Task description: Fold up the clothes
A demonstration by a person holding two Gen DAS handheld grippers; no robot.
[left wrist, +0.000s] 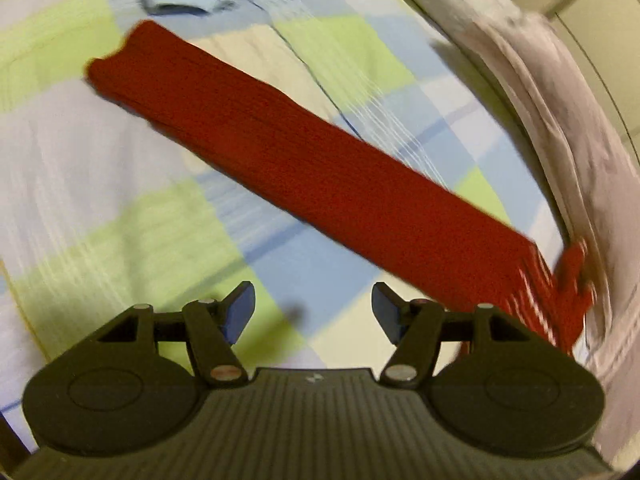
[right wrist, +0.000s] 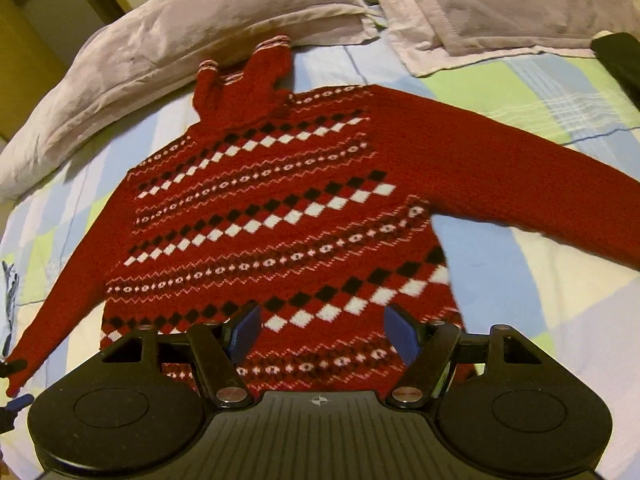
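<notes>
Sweater (right wrist: 280, 216) lies flat on bed (right wrist: 500, 280), sleeves spread, ready for folding. Right claw (right wrist: 322, 334) gapes wide, empty, hem just beyond its tips. Left claw (left wrist: 313, 312) equally wide, empty; sleeve (left wrist: 280, 152) crosses ahead, likely first fold.

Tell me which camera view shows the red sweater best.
The right wrist view: the red sweater lies spread flat on the checked bedspread, with its patterned body, collar and both sleeves visible. The left wrist view shows only one plain sleeve and a blurred patterned edge.
</notes>
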